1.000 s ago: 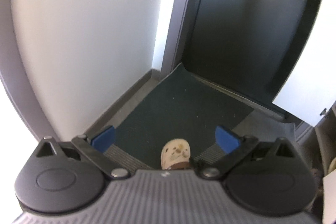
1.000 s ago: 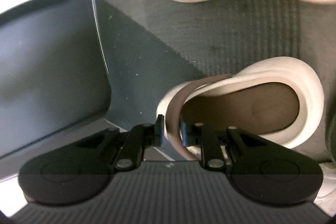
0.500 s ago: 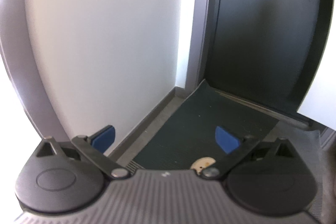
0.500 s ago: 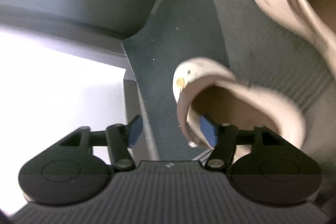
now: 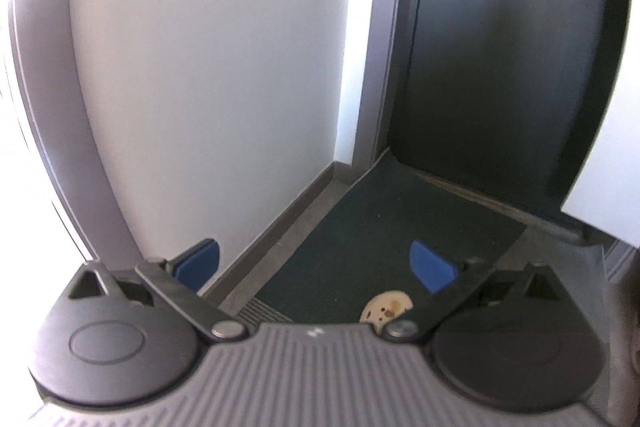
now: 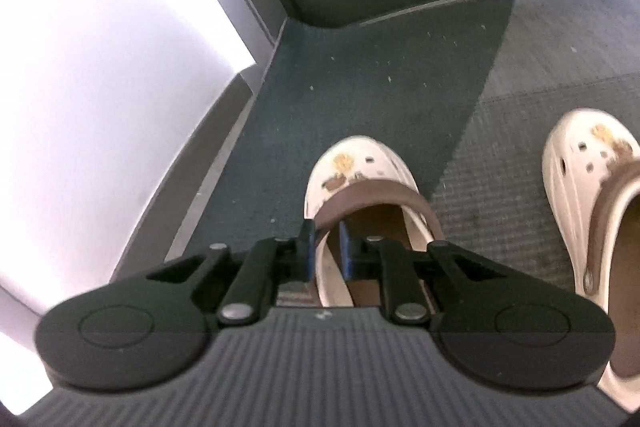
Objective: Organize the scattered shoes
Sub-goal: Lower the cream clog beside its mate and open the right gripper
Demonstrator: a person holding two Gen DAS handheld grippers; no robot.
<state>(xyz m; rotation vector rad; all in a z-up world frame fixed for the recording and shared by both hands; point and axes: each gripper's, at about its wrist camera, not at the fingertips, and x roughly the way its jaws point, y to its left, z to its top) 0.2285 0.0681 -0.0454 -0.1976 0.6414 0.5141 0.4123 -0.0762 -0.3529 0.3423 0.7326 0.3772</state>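
A cream clog with a brown strap [image 6: 356, 163] sits toe-forward on the dark mat [image 6: 360, 79]. My right gripper [image 6: 327, 253] has its jaws closing, and the blue pads press on the clog's left side wall just behind the strap. A second matching clog [image 6: 592, 167] stands to the right on ribbed grey carpet. In the left wrist view my left gripper [image 5: 316, 265] is open and holds nothing. It hovers over the mat, with a clog's toe [image 5: 386, 309] peeking out by its right finger.
A white wall [image 5: 200, 67] with a grey baseboard [image 5: 280, 219] runs along the left. A dark door [image 5: 500, 67] closes off the far side of the mat. A pale panel [image 5: 600, 203] stands at the right.
The right gripper rolled a quarter turn, let go of the brown strap, opened, then shut on the clog's side wall. The left gripper's view swung toward the wall.
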